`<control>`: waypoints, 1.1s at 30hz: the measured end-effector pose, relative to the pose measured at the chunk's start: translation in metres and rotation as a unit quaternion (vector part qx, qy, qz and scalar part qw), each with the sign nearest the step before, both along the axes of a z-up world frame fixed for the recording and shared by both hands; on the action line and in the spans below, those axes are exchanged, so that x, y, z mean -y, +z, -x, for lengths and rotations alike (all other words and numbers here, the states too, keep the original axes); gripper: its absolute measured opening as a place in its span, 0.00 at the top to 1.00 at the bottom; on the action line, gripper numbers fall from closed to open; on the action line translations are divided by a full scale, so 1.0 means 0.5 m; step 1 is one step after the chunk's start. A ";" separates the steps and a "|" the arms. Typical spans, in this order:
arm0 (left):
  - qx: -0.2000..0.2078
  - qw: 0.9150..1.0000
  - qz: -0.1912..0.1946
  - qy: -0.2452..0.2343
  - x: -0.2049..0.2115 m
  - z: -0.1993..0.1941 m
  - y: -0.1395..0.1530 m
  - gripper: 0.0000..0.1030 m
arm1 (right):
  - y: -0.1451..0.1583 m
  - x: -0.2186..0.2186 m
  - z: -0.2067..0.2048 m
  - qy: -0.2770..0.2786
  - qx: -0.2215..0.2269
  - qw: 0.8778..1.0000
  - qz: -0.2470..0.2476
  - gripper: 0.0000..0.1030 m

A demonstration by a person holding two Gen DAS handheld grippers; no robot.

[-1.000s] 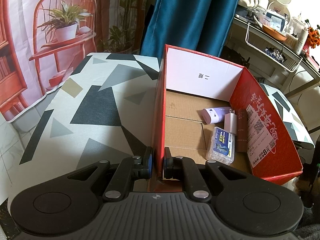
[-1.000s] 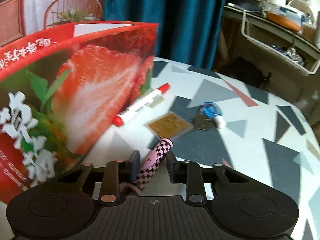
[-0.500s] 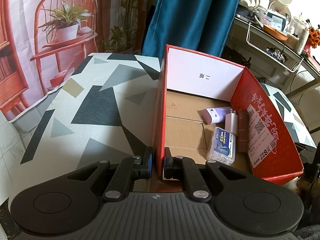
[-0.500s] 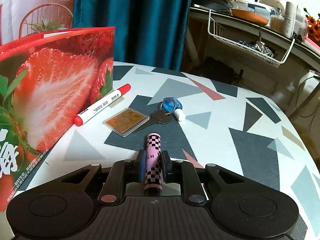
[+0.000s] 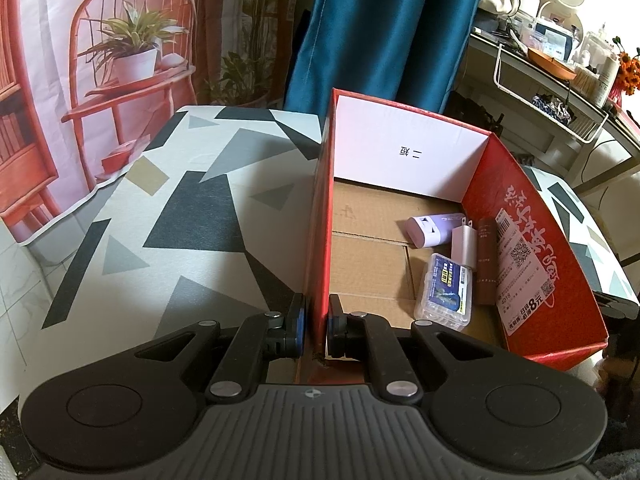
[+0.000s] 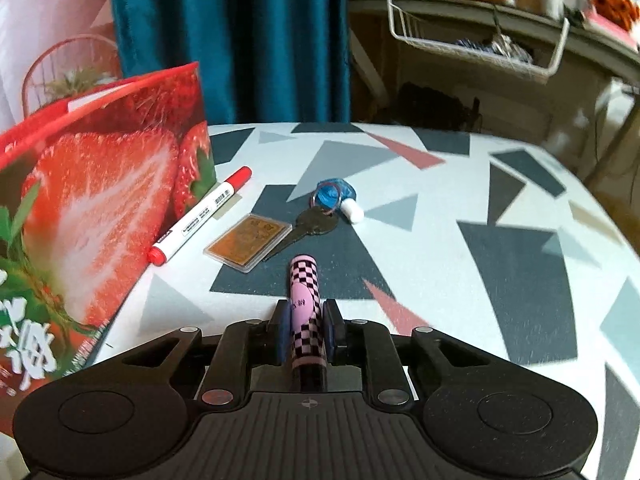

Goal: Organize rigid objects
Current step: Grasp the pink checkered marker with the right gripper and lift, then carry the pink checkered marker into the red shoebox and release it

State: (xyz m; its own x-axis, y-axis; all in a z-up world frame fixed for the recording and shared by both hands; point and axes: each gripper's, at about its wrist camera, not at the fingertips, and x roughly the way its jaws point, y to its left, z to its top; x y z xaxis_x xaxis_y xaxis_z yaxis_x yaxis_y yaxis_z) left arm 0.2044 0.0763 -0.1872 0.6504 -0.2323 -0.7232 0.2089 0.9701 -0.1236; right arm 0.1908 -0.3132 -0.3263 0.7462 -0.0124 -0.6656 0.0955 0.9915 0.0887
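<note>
My left gripper (image 5: pixel 316 330) is shut on the near left wall of the red strawberry box (image 5: pixel 320 216). Inside the box lie a lilac case (image 5: pixel 434 228), a white charger plug (image 5: pixel 466 246), a brown stick (image 5: pixel 486 264) and a clear case with a blue label (image 5: pixel 444 286). My right gripper (image 6: pixel 306 328) is shut on a pink and black checkered tube (image 6: pixel 304 300), which points away from me above the table. Beyond it on the table lie a red-capped marker (image 6: pixel 200 216), a clear card case (image 6: pixel 248 242) and a key with a blue tag (image 6: pixel 324 210).
The box's strawberry side (image 6: pixel 96 216) stands left of the right gripper. The table carries a cloth with grey and black triangles (image 5: pixel 180 216). A blue curtain (image 6: pixel 240 40) hangs behind, and a cluttered shelf with a white wire basket (image 6: pixel 476 44) stands at the back right.
The right gripper has swung right, away from the box, and rolled level with the checkered tube now straight between its fingers. The left gripper has kept still on the box wall.
</note>
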 end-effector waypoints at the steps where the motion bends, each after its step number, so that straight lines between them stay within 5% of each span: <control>1: 0.000 1.000 0.000 0.000 0.000 0.000 0.000 0.89 | 0.000 -0.002 0.004 0.001 0.000 1.000 0.001 0.84; 16: 0.000 1.000 0.002 0.000 -0.001 0.000 -0.001 0.89 | 0.016 0.005 0.003 0.000 0.007 1.000 -0.004 0.86; 26: 0.000 1.000 0.003 -0.001 0.000 0.000 -0.001 0.89 | 0.194 -0.020 -0.047 0.027 0.129 0.987 -0.090 0.86; 33: 0.000 1.000 0.005 -0.002 -0.002 -0.001 -0.002 0.89 | 0.267 -0.101 -0.102 0.095 0.152 0.974 -0.142 0.86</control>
